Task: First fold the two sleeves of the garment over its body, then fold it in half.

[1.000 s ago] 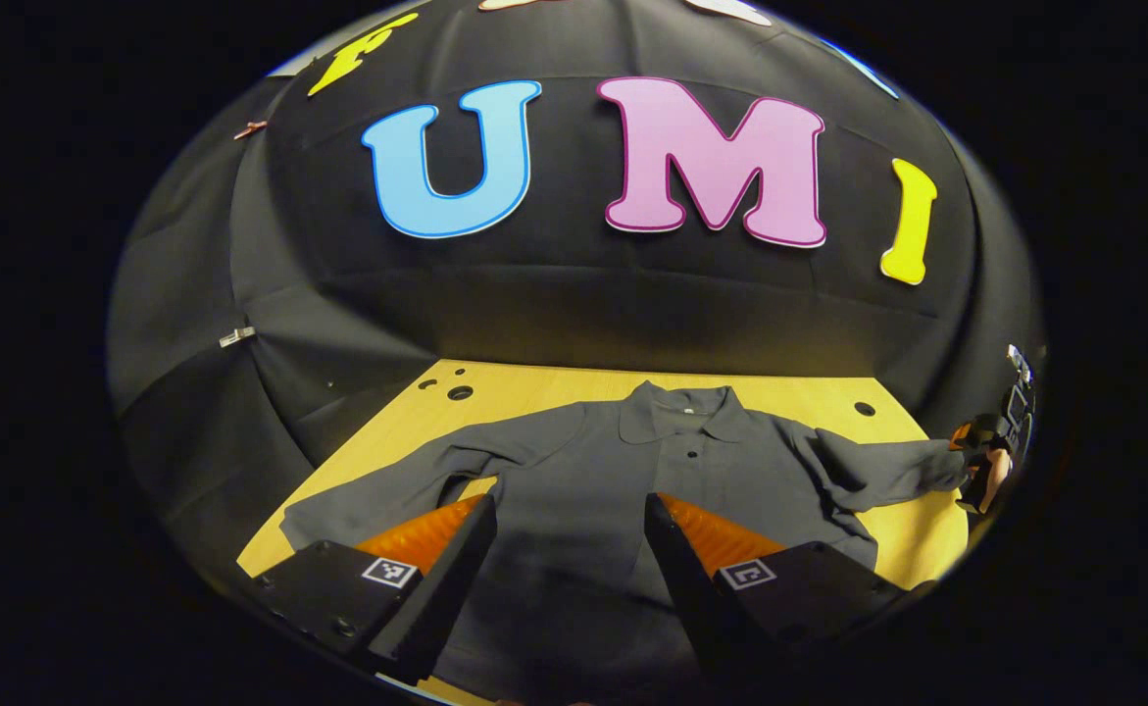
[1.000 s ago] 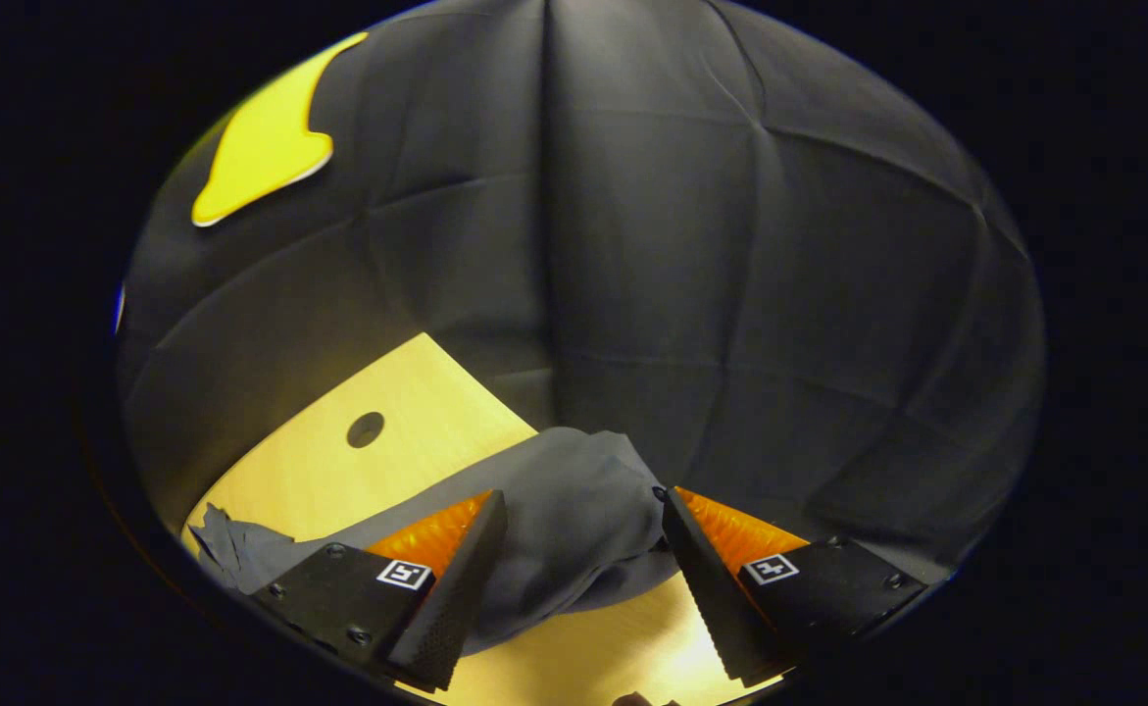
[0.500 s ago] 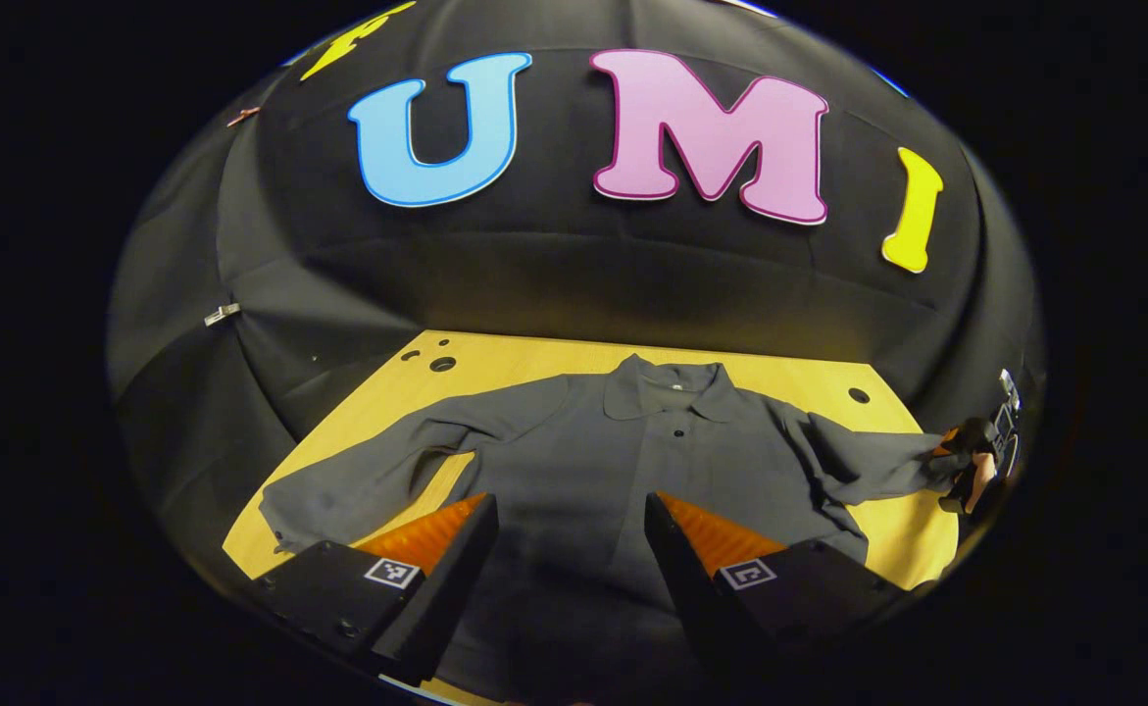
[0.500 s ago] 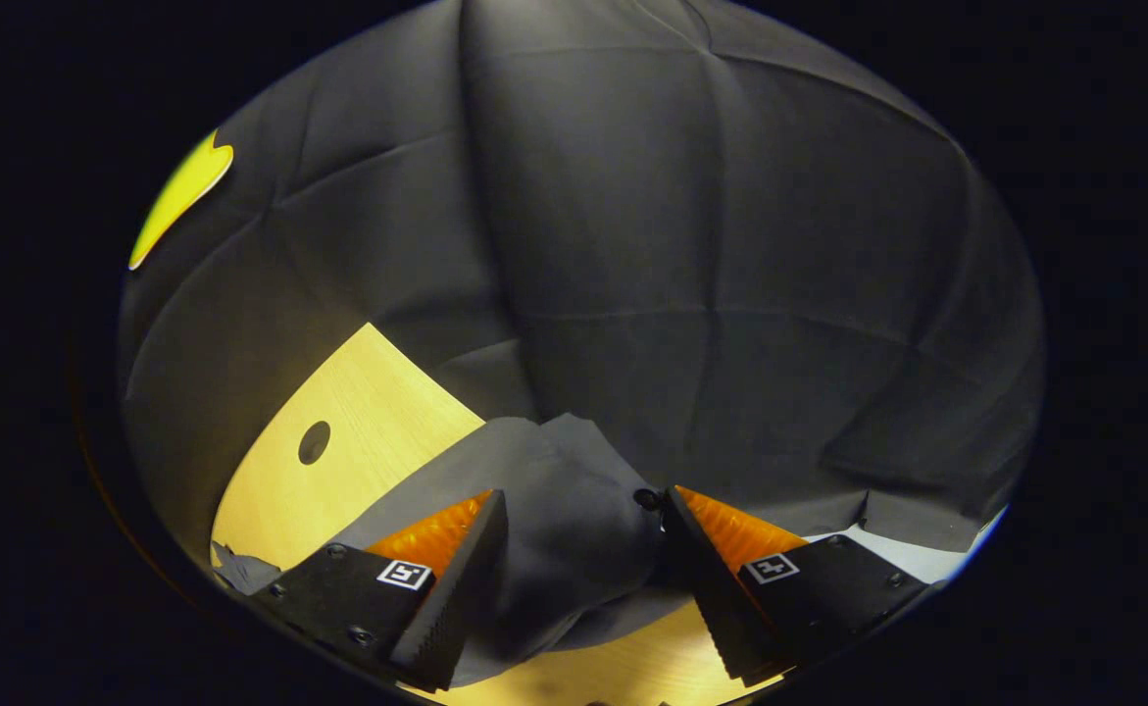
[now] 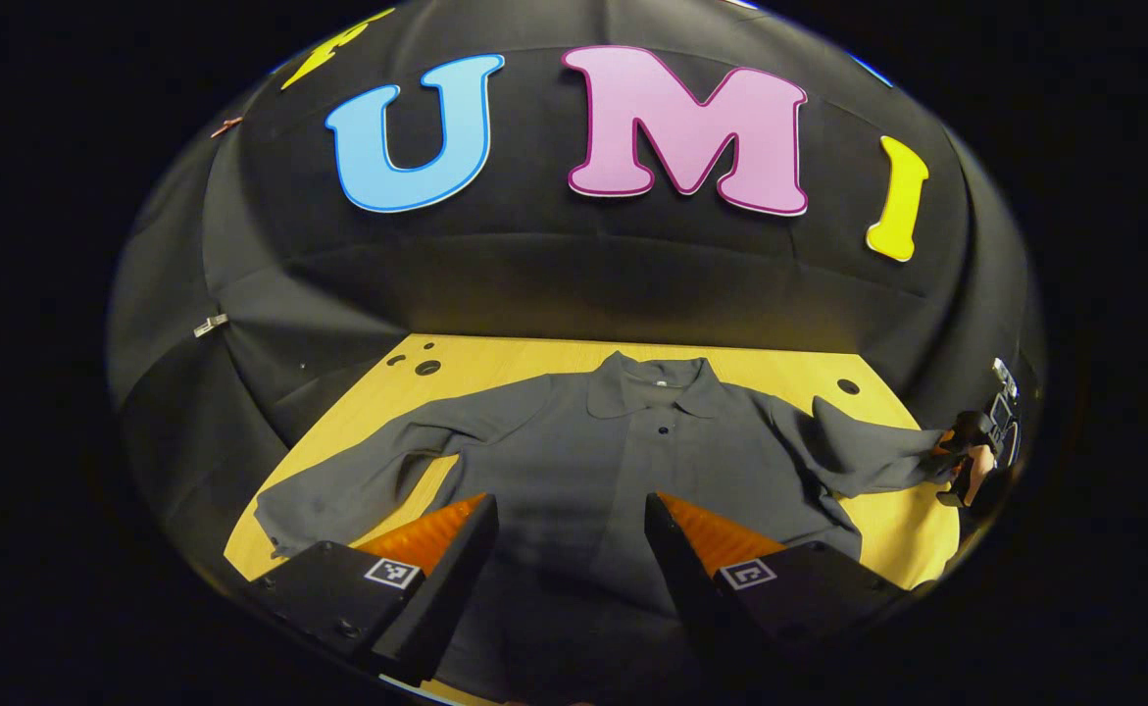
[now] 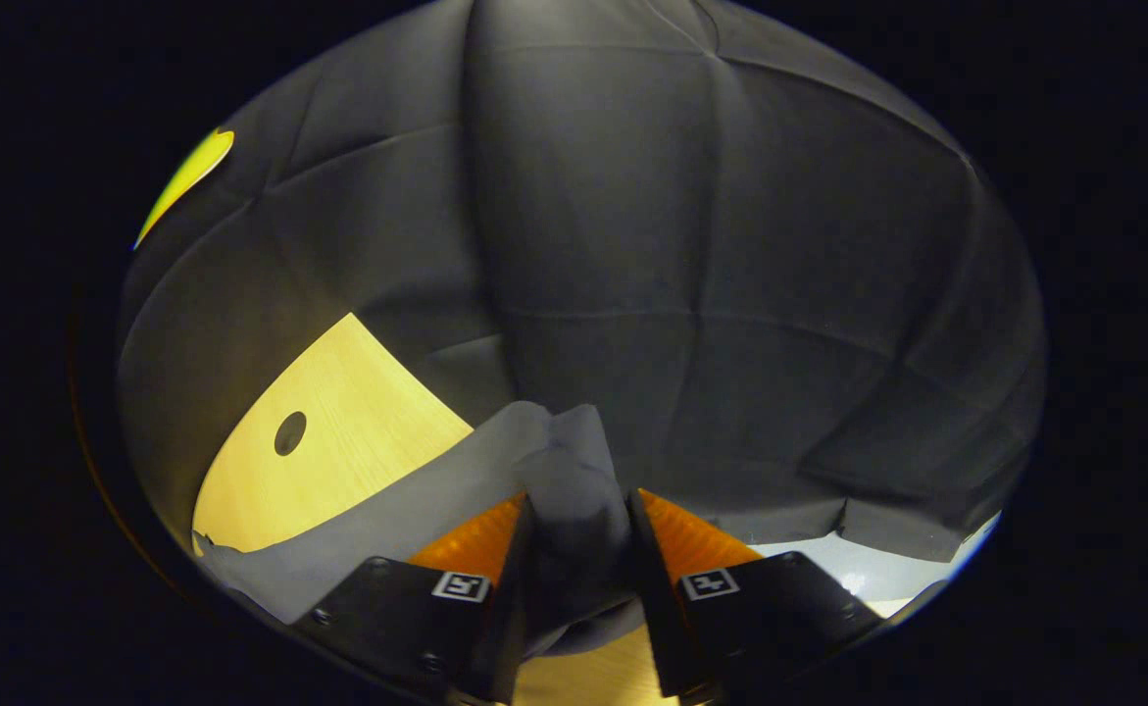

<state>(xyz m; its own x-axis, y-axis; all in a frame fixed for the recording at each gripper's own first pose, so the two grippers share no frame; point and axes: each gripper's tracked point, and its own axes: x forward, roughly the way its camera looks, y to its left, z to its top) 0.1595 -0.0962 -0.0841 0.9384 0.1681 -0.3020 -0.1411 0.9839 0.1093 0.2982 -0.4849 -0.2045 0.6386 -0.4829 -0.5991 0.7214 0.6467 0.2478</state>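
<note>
Fingers (image 5: 456, 559) of the left gripper (image 5: 571, 549) sit at the bottom of the left gripper view, spread wide, nothing between them, hanging over the lower body of the shirt (image 5: 613, 471); shirt is dark grey, lies flat and face up on the wooden table (image 5: 524, 358), collar (image 5: 650, 382) at the far end toward the booth wall (image 5: 574, 284), buttons down the front; left sleeve (image 5: 358, 485) runs out to the near left part of the table, cuff close to the table edge, some bare wood between it and the body; right sleeve (image 5: 868, 456) stretches out to the right, its end lifted off the wood and meeting the right gripper (image 5: 966, 461) at the far right edge, with a bit of a hand (image 5: 975, 480) beside it; small dark holes in the table near both far corners; a clip (image 5: 209, 325) on the wall cloth at left.

Right gripper view: right gripper (image 6: 578, 579) at the bottom, fingers (image 6: 510, 588) drawn close together and pinching a bunched fold of the sleeve end (image 6: 574, 490), cloth pressed from both sides; rest of the sleeve (image 6: 387, 529) trails away to the lower left over the table (image 6: 338, 461); one round hole (image 6: 290, 432) in the wood farther off; black wall cloth (image 6: 691, 294) behind; a pale strip of floor (image 6: 887, 569) under its hem at lower right.
</note>
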